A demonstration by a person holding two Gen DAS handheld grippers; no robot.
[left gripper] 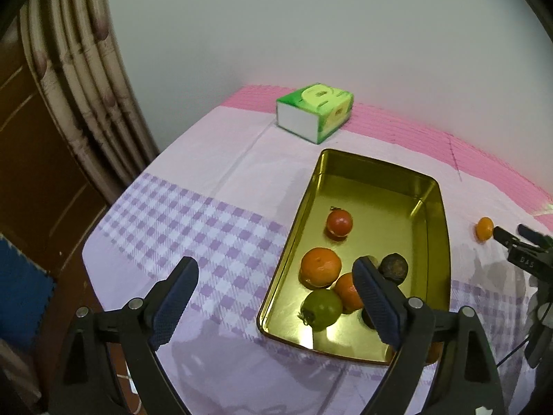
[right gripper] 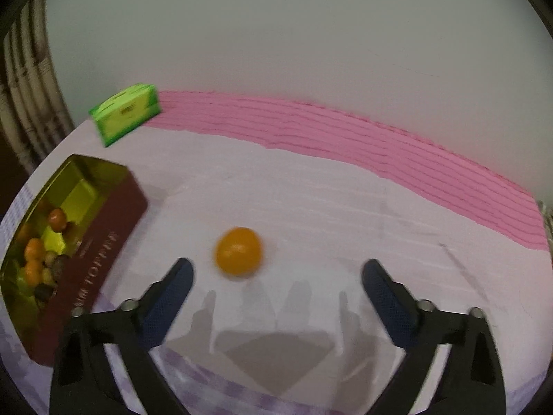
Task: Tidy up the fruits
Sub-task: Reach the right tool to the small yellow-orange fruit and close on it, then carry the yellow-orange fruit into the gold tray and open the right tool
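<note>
The left gripper is hanging wide open at the bottom of its own view, holding nothing; its right finger is overlapping the near end of the gold tin, though whether it is touching anything there cannot be told; its left finger is sitting over the checked cloth. The right gripper is also spread wide and empty; the loose orange fruit is lying on the cloth just ahead of its fingertips, nearer the left finger, and apart from both. In the left view that same fruit is showing at the right edge, just beside the other gripper's tips. The tin is lying flat, its long axis running from the lower centre up toward the frame's middle, open side up; inside it a red fruit is sitting mid-tray, while a large orange, a smaller orange, a green fruit and a dark fruit are clustering at the near end. A green tissue box is resting beyond the tin, in the upper centre.
</note>
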